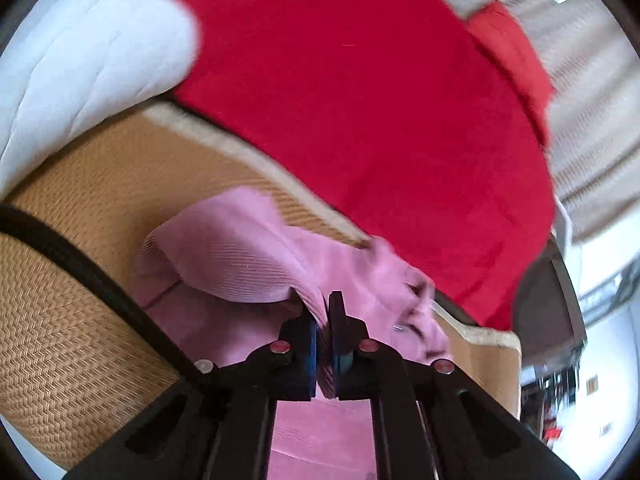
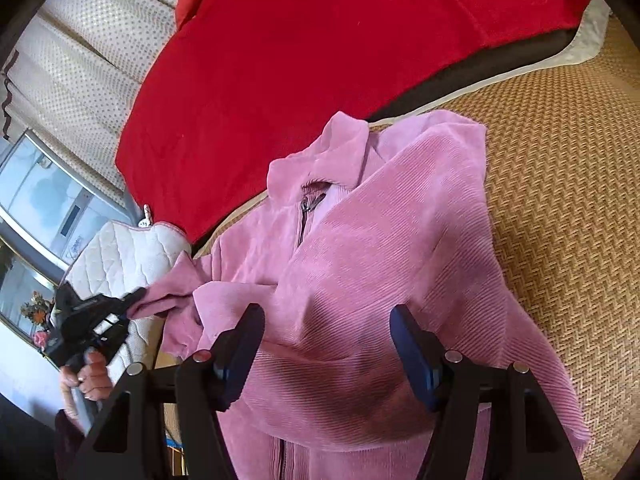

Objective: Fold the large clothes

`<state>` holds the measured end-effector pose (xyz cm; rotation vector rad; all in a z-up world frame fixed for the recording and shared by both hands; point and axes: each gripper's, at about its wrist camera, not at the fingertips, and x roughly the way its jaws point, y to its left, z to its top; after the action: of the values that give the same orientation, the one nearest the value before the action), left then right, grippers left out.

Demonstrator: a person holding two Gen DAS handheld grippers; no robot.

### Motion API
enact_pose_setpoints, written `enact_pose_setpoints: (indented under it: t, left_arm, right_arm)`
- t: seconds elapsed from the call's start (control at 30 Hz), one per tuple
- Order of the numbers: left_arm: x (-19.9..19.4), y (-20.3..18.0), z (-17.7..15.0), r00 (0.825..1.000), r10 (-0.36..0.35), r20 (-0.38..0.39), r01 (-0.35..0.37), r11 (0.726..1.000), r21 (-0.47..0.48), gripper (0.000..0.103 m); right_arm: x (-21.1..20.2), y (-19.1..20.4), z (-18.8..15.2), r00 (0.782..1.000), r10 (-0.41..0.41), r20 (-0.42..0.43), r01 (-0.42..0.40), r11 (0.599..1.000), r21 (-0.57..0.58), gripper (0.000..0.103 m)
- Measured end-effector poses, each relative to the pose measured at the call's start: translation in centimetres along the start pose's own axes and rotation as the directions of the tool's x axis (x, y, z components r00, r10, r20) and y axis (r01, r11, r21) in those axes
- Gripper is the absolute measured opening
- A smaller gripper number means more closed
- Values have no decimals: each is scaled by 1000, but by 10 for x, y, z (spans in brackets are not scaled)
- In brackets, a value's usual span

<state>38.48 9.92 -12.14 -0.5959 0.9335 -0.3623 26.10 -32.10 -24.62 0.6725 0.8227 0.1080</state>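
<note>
The pink corduroy jacket (image 2: pixel 360 280) lies front-up on the woven straw mat (image 2: pixel 560 200), collar (image 2: pixel 320 152) at the far end, zip running down toward the near edge. Its right sleeve (image 2: pixel 460 220) is already laid diagonally across the chest, so 1 side looks folded in and the other is in hand.

The left gripper (image 2: pixel 136 300) is pressed together on the cuff of the left sleeve (image 2: pixel 180 300), which stretches out taut to the left of the body. Its own camera shows ribbed pink cloth (image 1: pixel 324 320) sandwiched between the 2 pads, with no gap left. Gripping at the cuff makes sense: it gives control of the sleeve's whole length, so the sleeve can be swung over the chest in 1 sweep. A hand (image 2: pixel 90 376) grips the tool's handle at the lower left.

The right gripper (image 2: pixel 328 348) hangs over the jacket's lower front with its tongs spread wide, pinching nothing. Whether the tips touch the cloth I cannot tell. Parked there, it seems ready to pin the body so that the pull on the sleeve does not drag the whole garment sideways.

Beyond the mat lies a red blanket (image 2: pixel 320 40), and a white quilted cushion (image 2: pixel 124 252) sits at the left, close to the sleeve's path.
</note>
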Motion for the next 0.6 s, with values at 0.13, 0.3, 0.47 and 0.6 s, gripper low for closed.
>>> enact_pose_setpoints:
  t: [0.13, 0.3, 0.47, 0.6]
  left_arm:
    - [-17, -62, -11, 996, -89, -26, 91, 990, 111, 5]
    - [-23, -148, -39, 951, -281, -131, 305, 925, 226, 11]
    - [-13, -179, -74, 926, -262, -272, 344, 881, 325, 82]
    - [-12, -143, -73, 962, -152, -225, 227, 904, 361, 81]
  right_arm:
    - [-10, -5, 3, 1000, 9, 30, -10, 1000, 21, 68]
    - [-28, -18, 11, 996, 22, 85, -28, 997, 71, 68]
    - [-46, -36, 20, 989, 37, 141, -58, 987, 150, 68]
    - [-53, -47, 23, 987, 19, 158, -51, 978, 201, 70]
